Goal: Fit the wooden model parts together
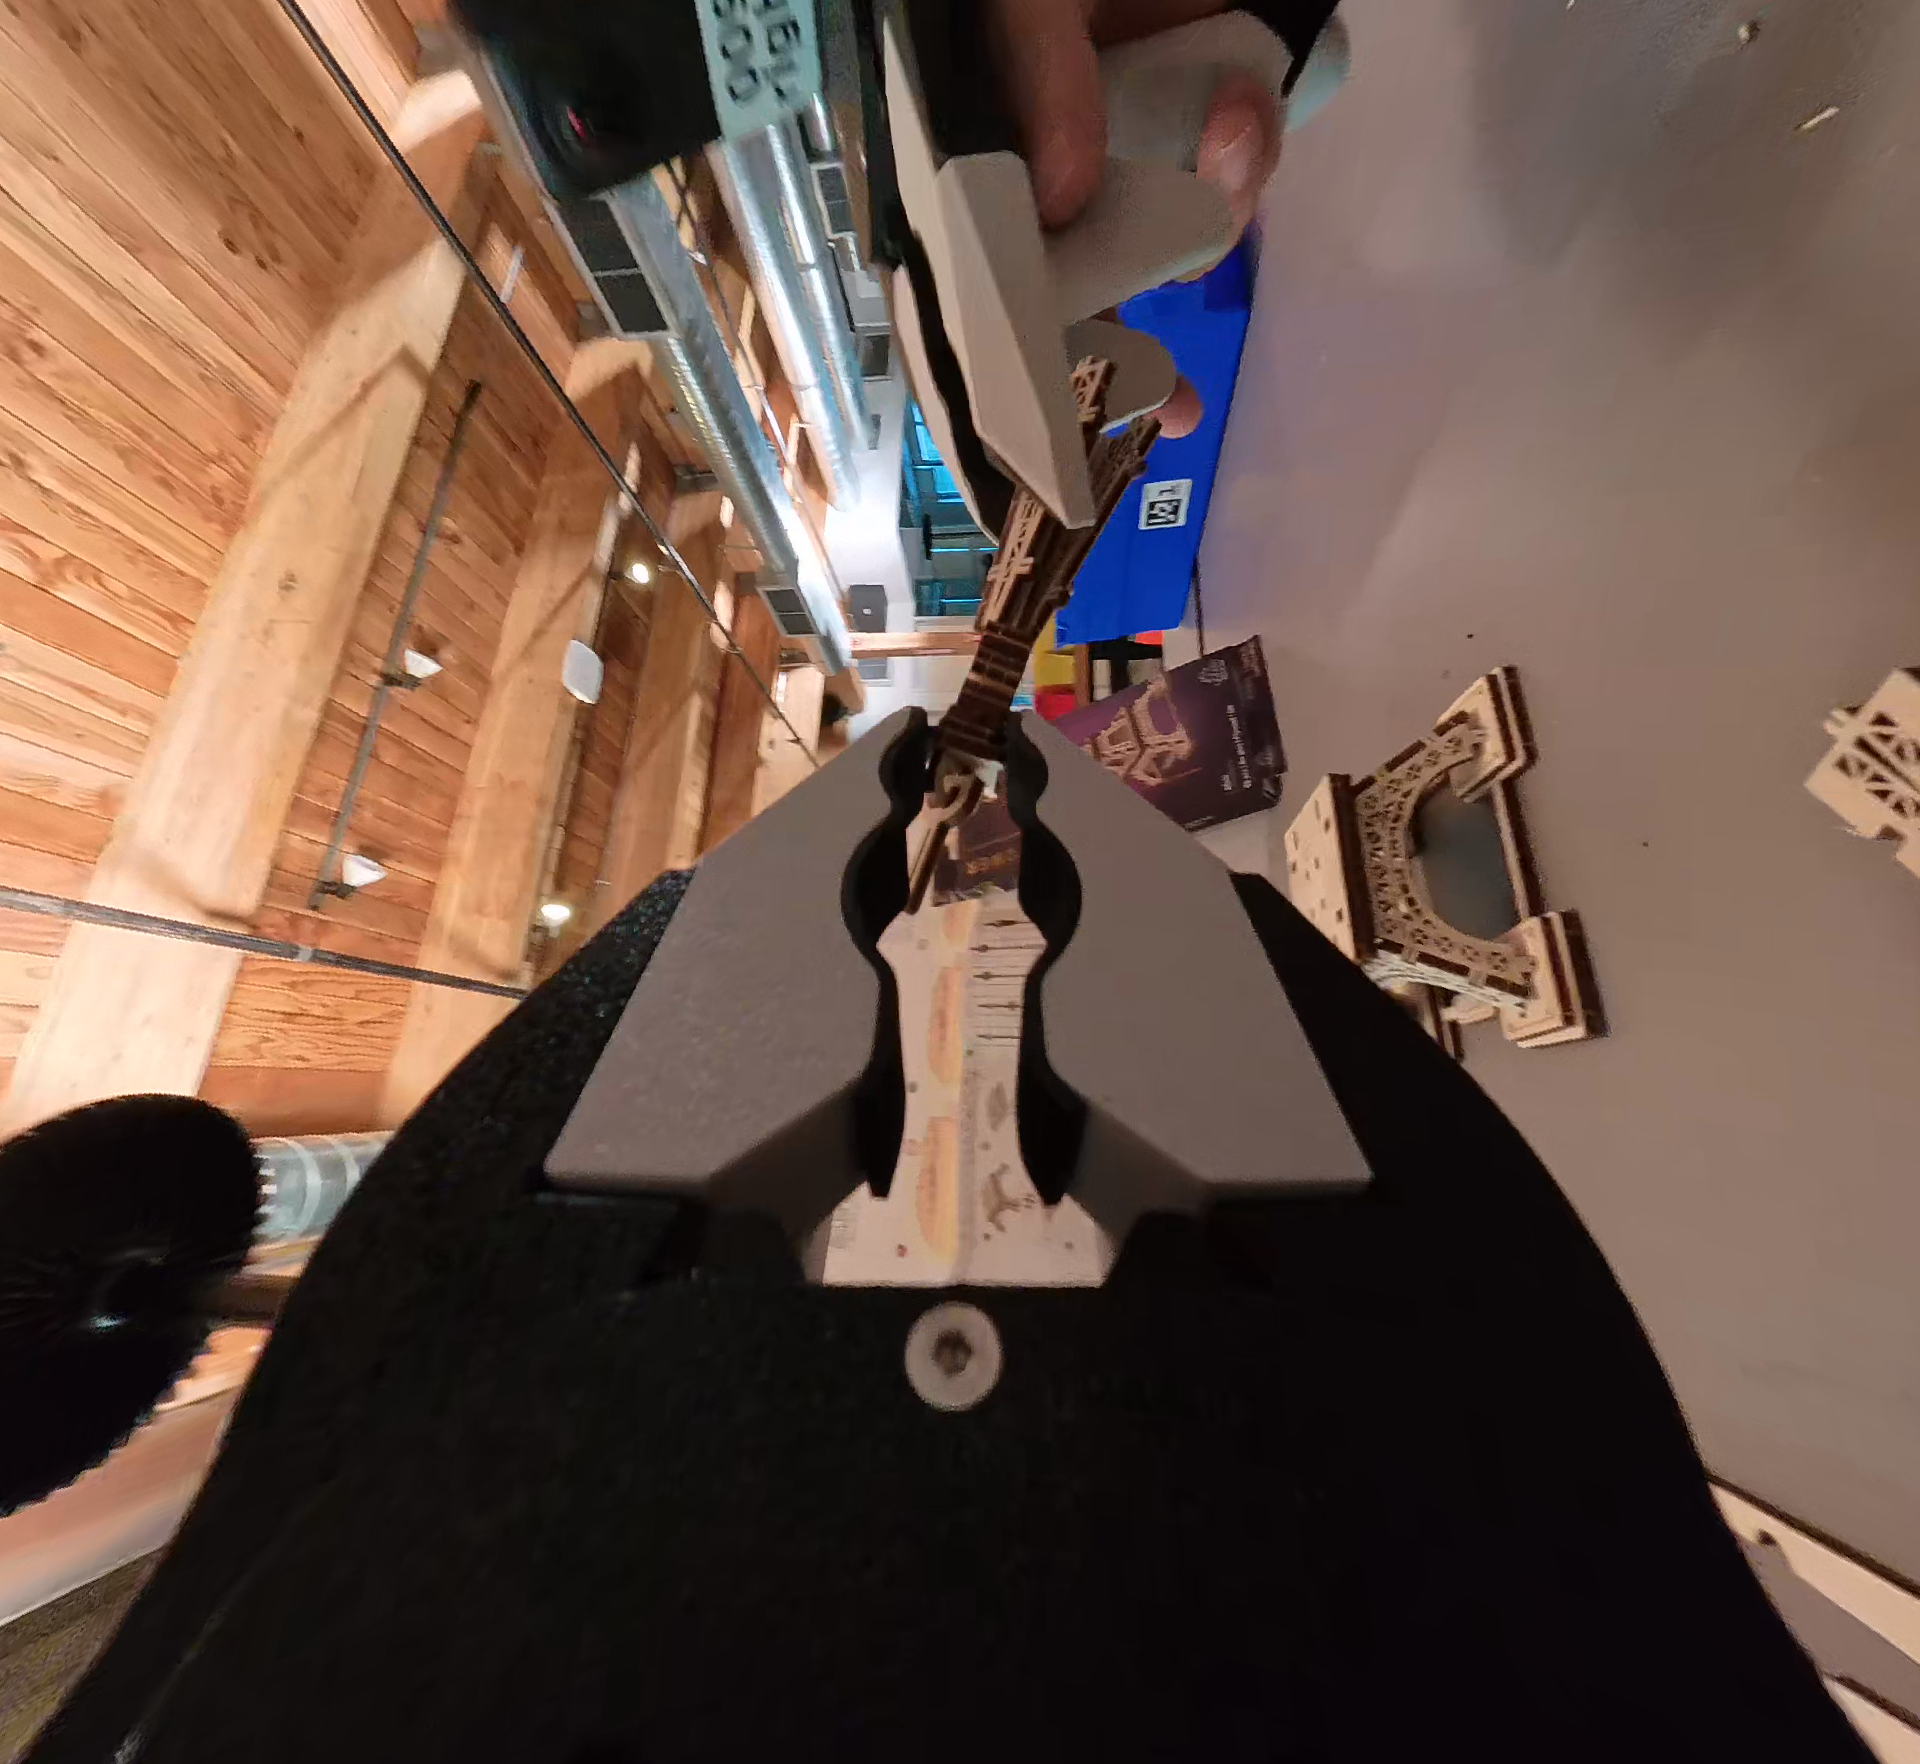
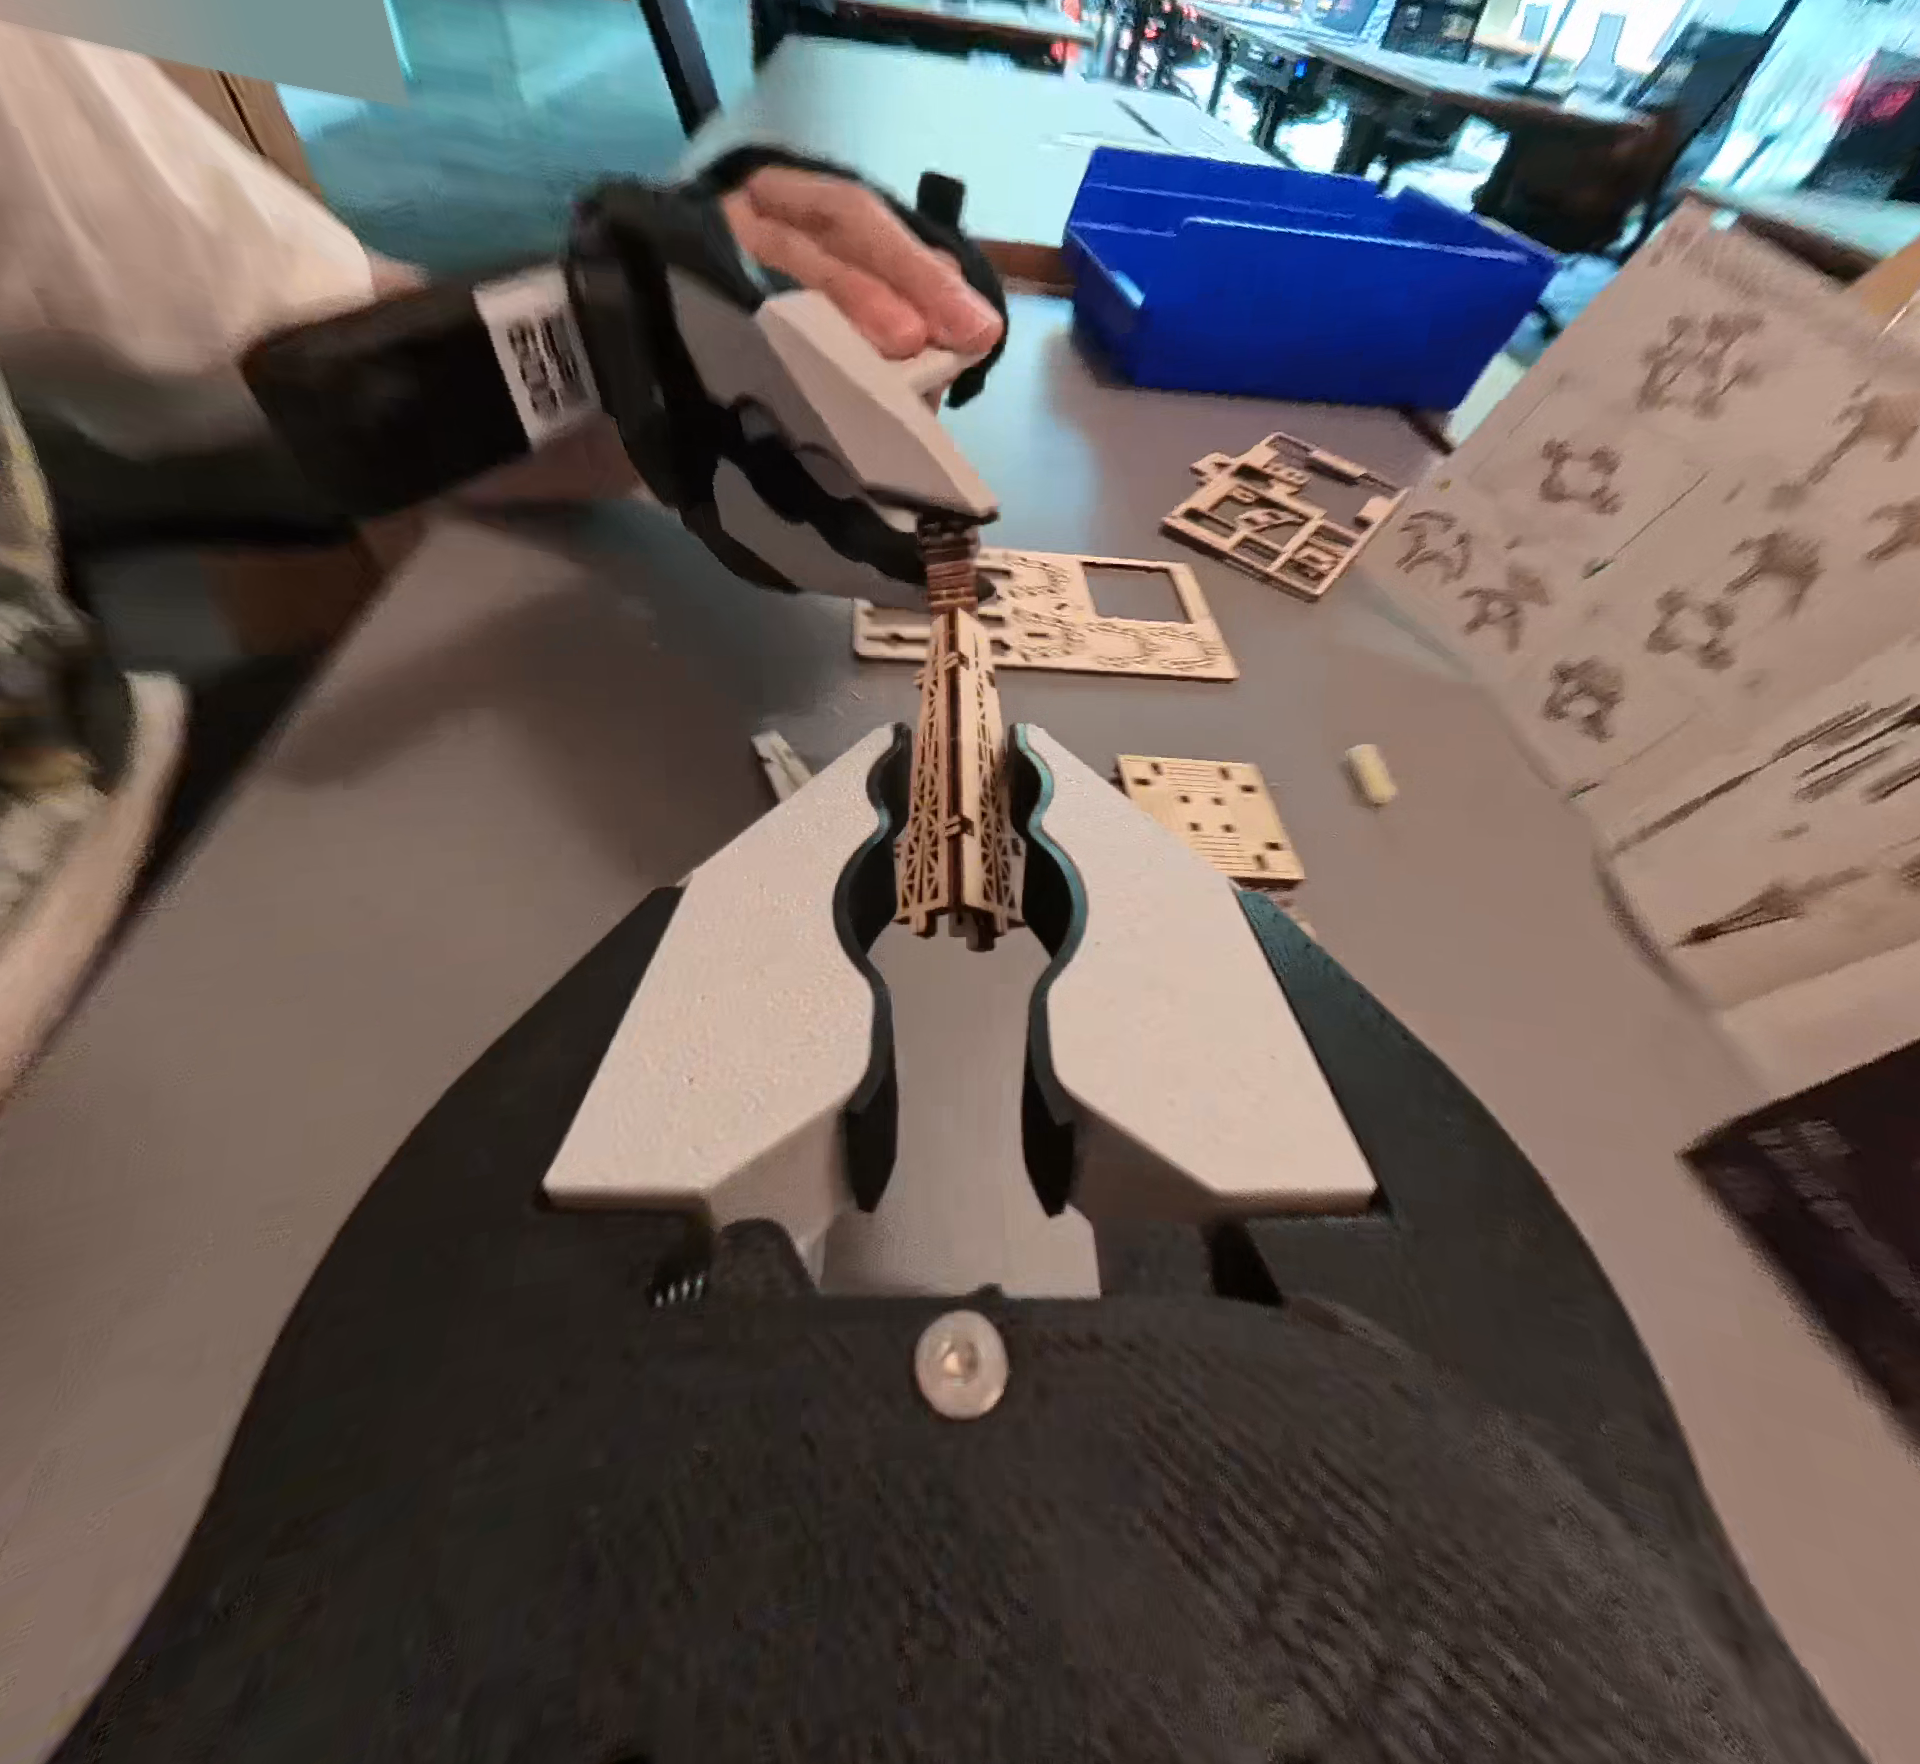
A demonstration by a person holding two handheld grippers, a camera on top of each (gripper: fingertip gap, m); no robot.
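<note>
Tower spire (image 2: 954, 779) held off the counter (image 2: 499, 779) between both tools, lattice faces already joined into one tapered section. Right tool (image 2: 954, 758) pressed together on the wide lower end of the spire, pads seated against the lattice on both sides. Left tool (image 2: 951, 525) pinching the small dark tip piece (image 2: 948, 561) at the narrow top end — touching the spire, though whether fully seated cannot be told from either view. Same grip confirmed in the left wrist view: left tool (image 1: 961, 748) closed on the narrow end of the spire (image 1: 1023, 571), right tool (image 1: 1081, 467) clamped further along.

Done so far, judged from the layout: spire assembled; arched base (image 1: 1439, 893) assembled and lying on its side on the counter; a further lattice section (image 1: 1870, 774) built and lying near it at the frame edge.

Left to do, judged likewise: tip piece to be pressed home, then spire, mid section and base to be stacked. Small square plate (image 2: 1210, 815) lying loose just beside the right tool. Cut-out sheets (image 2: 1049, 613) largely emptied — few parts remaining, so assembly probably past the halfway mark. Blue bin (image 2: 1299, 291) and printed instruction sheet (image 2: 1662, 571) standing well apart.
</note>
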